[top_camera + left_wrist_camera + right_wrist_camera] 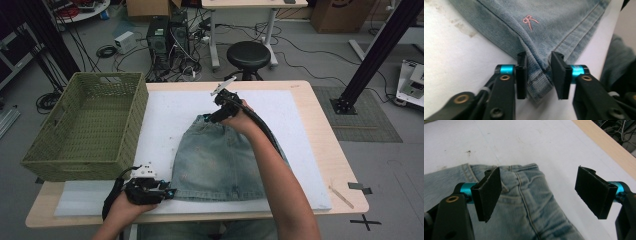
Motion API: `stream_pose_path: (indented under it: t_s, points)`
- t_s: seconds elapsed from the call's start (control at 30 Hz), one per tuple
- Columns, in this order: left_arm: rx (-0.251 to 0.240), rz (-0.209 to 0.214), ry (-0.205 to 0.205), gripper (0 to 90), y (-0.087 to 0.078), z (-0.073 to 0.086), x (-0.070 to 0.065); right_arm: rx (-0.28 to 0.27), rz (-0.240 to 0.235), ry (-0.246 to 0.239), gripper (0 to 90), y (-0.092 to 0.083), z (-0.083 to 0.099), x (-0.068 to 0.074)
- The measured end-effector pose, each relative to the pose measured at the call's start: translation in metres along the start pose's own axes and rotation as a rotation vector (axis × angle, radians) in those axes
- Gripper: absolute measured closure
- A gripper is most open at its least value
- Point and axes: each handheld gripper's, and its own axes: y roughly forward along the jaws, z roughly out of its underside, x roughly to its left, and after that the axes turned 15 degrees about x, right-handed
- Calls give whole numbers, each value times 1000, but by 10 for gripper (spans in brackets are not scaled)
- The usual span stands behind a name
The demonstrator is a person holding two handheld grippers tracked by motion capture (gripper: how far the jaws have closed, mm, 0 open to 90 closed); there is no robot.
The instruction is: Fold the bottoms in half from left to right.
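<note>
Folded denim garment [220, 162] flat on white mat [165, 115] over table [330, 155], near edge toward person; left gripper [171, 192] at its near left corner, jaws part open, hem corner [537, 82] between pads, pads apparently not pressing; right gripper [206, 119] over far waistband [524, 168], jaws wide, nothing held; person's forearm hides garment's right edge; green basket [90, 125] left of mat, overhanging table edge.

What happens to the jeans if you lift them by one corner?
The jeans would probably flop and hang down, since they lie flat and folded on the mat. The corner between the left tool's jaws already creases, so it likely bends easily. The thick seams suggest they are fairly heavy for cloth.
</note>
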Motion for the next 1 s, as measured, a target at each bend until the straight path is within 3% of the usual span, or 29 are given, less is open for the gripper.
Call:
stream_pose_path:
  t_s: [0.1, 0.27, 0.4, 0.43, 0.47, 0.57, 0.63, 0.7, 0.73, 0.77, 1.0]
  points:
    - [-6, 0, 3, 734, 1, 0, 0, 26, -4, -12, 218, 15, -8, 1]
    - [-31, 45, 6, 769, 3, 0, 5, 64, -25, -8, 226, 43, -19, 2]
    - [-38, 59, 19, 777, 4, -2, 8, 112, -34, -2, 315, 64, -23, 6]
    - [-36, 58, 24, 777, 5, -2, 8, 116, -75, 13, 391, 67, -23, 4]
    - [-37, 58, 27, 777, 5, -3, 8, 117, -96, 17, 423, 67, -24, 4]
    - [-36, 58, 33, 777, 5, -3, 8, 141, -95, 7, 550, 64, -26, 5]
    - [-37, 56, 36, 778, 5, -4, 7, 137, -95, -3, 686, 60, -26, 6]
    - [-38, 61, 39, 778, 5, -4, 7, 139, -74, -12, 798, 58, -27, 9]
    - [-40, 64, 41, 778, 5, -4, 7, 144, -9, -16, 860, 57, -27, 12]
    - [-42, 65, 40, 779, 5, -4, 7, 158, 10, -23, 861, 58, -28, 13]
    - [-53, 73, 43, 780, 2, -2, 10, 129, -13, -8, 868, 53, -28, 10]
